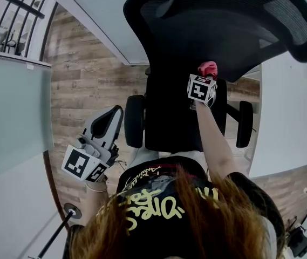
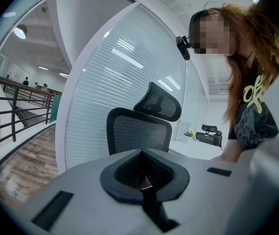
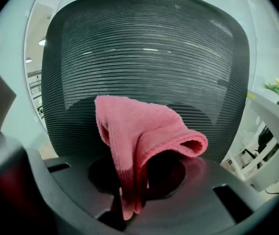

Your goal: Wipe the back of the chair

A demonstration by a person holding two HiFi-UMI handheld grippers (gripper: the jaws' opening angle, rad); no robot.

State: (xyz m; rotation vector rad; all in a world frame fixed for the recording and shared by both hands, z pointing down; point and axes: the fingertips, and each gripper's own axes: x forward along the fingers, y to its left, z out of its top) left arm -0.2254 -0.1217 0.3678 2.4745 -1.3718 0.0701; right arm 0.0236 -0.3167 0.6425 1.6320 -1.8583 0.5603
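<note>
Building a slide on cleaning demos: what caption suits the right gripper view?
Right gripper shut on a folded pink terry cloth, held before the black mesh chair back.

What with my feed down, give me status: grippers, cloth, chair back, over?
Right gripper shut on pink cloth, facing chair back. Left gripper shut, empty, held aside. Nothing in the way.

I count two grippers in my hands: my left gripper [image 1: 109,120] and my right gripper [image 1: 207,73]. Each carries one marker cube, so two cubes: left cube [image 1: 83,165] and right cube [image 1: 202,88]. There is one pink cloth [image 3: 139,136]. I see two chairs: the mesh chair [image 3: 149,58] close by and a far chair [image 2: 209,131]. The mesh chair has two armrests, left armrest [image 1: 134,120] and right armrest [image 1: 245,124], and one headrest [image 2: 159,102].
</note>
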